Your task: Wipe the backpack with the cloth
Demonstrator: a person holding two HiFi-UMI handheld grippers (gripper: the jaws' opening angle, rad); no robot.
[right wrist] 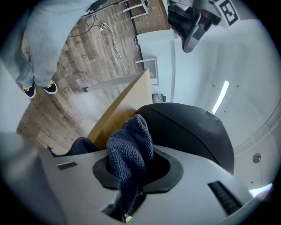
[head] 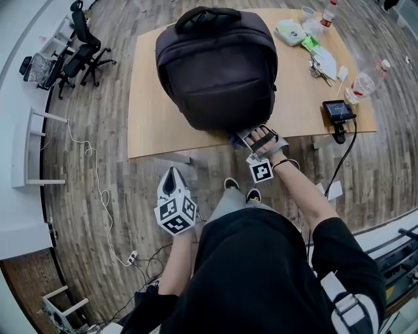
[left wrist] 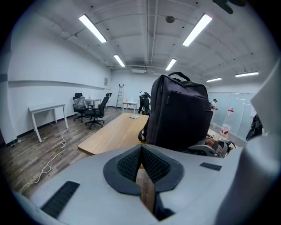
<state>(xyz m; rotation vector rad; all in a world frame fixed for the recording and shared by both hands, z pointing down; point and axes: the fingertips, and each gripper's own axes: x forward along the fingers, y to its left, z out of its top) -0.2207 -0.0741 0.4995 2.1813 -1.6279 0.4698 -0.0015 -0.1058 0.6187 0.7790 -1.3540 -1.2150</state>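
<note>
A black backpack (head: 215,65) stands upright on the wooden table (head: 150,124). My right gripper (head: 251,136) is at the backpack's lower front corner by the table's near edge, shut on a dark blue cloth (right wrist: 129,151) that bunches up out of the jaws. In the right gripper view the backpack (right wrist: 189,132) fills the space just beyond the cloth. My left gripper (head: 171,173) hangs shut and empty in front of the table, lower than its top. Seen from the left gripper (left wrist: 141,154), the backpack (left wrist: 180,114) rises ahead on the table (left wrist: 114,132).
On the table's right end are a phone on a stand (head: 338,109), plastic bottles (head: 362,83), a cup (head: 307,13) and a white pouch (head: 289,31). Office chairs (head: 81,55) stand at the far left. A white cable (head: 98,189) trails over the wooden floor.
</note>
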